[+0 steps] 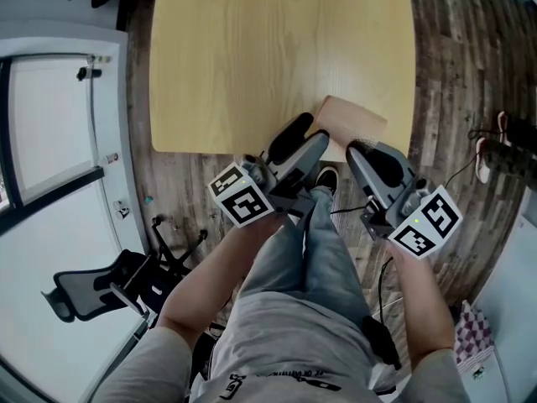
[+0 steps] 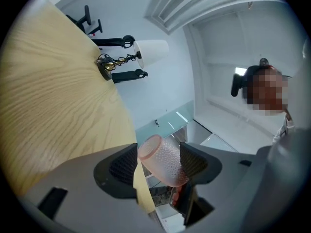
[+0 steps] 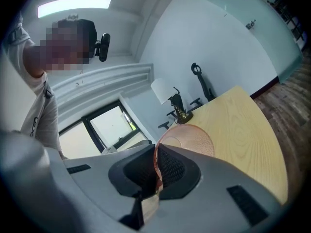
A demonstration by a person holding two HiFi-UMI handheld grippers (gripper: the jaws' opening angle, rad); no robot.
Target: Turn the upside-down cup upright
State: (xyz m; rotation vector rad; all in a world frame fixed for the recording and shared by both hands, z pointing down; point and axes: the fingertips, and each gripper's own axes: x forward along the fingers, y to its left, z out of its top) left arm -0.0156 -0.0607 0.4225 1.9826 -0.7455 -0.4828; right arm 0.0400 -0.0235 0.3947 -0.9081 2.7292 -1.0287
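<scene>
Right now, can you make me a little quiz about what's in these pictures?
1. True or false: the left gripper is far away from the pink dimpled plastic cup.
2. Which one pinches the cup's rim? A. left gripper B. right gripper
3. What is the pale yellow table made of?
Key: 1 false, the cup sits between its jaws; 2 B; 3 wood.

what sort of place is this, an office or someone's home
Most likely an office or meeting room, though that is a guess. A large pale wooden table stands nearly bare, a black office chair sits off to one side, and a white-shaded desk lamp stands at the table's far end.
</scene>
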